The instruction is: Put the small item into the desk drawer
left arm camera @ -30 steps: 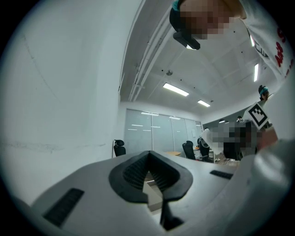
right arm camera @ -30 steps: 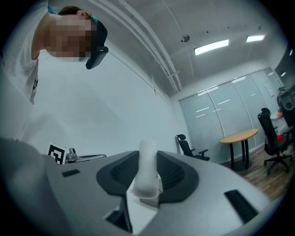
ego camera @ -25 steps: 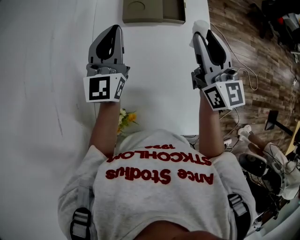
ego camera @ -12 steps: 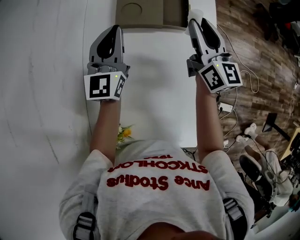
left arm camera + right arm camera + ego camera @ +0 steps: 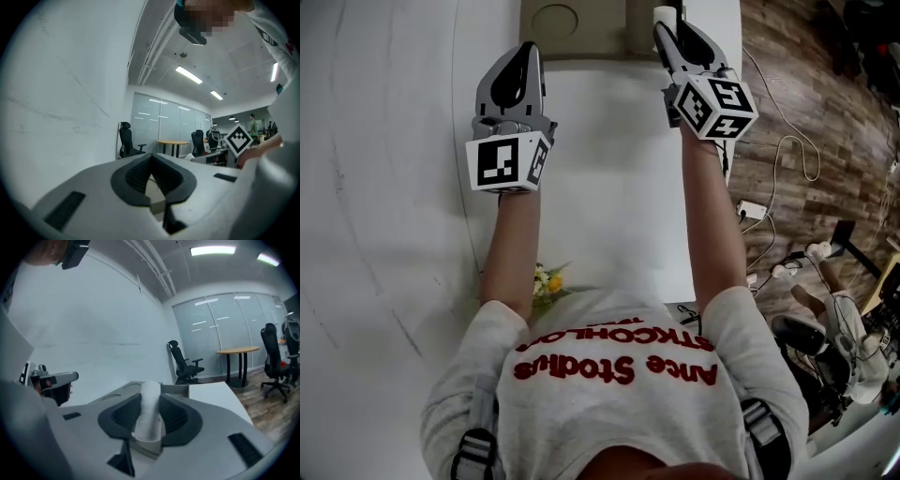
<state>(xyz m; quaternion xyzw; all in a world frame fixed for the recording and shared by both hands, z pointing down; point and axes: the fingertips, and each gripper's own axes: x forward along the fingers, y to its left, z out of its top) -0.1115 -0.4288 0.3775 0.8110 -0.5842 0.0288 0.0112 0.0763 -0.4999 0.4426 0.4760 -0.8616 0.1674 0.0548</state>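
Two grippers point toward twelve o'clock. The right gripper has its jaws clamped on the small white item at the drawer edge, one o'clock, probably to drop it in. The left gripper, jaws together and empty, hovers over the tabletop at eleven o'clock.

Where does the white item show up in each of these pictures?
Head view: the item is at the top edge, sticking out of the right gripper.
Left gripper view: not in it.
Right gripper view: the item is in the centre, clamped between the jaws.
Shared landmark: the tan drawer, just beyond the item in the head and right gripper views.
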